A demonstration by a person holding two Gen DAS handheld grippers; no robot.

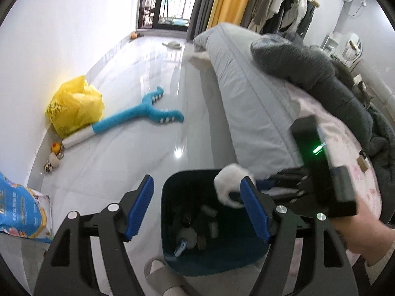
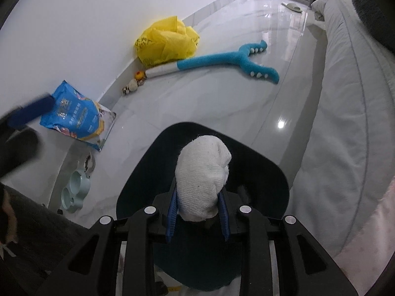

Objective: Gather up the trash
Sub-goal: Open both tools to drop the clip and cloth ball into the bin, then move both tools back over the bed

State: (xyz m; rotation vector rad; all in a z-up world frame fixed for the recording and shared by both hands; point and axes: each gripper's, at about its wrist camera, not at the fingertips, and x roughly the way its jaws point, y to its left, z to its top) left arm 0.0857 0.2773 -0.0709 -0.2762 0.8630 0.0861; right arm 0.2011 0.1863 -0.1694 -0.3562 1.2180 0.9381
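From the left wrist, the left gripper [image 1: 197, 209] is gaping wide and empty above the dark teal plastic bin [image 1: 172, 259]. From the right wrist, the right gripper [image 2: 198, 213] is pinching a soft, light white cloth wad [image 2: 202, 180] at its base, over the bin.

Daylight is coming in from the balcony door [image 1: 170, 0] at the far end of the room, keeping both views bright and evenly lit. The glossy floor [image 1: 138, 128] is throwing back a small hard glare spot near the bed's edge and a paler streak toward the door. Shadows are lying soft and faint. Fisheye distortion is bending the walls and the bed [image 2: 345, 113] into curves, and black vignetting is filling the corners. Motion blur is smearing the right gripper's body [image 1: 318, 162] and the left gripper's blue pad [image 2: 32, 111]; the bin's interior [image 1: 197, 227] is staying dark and murky
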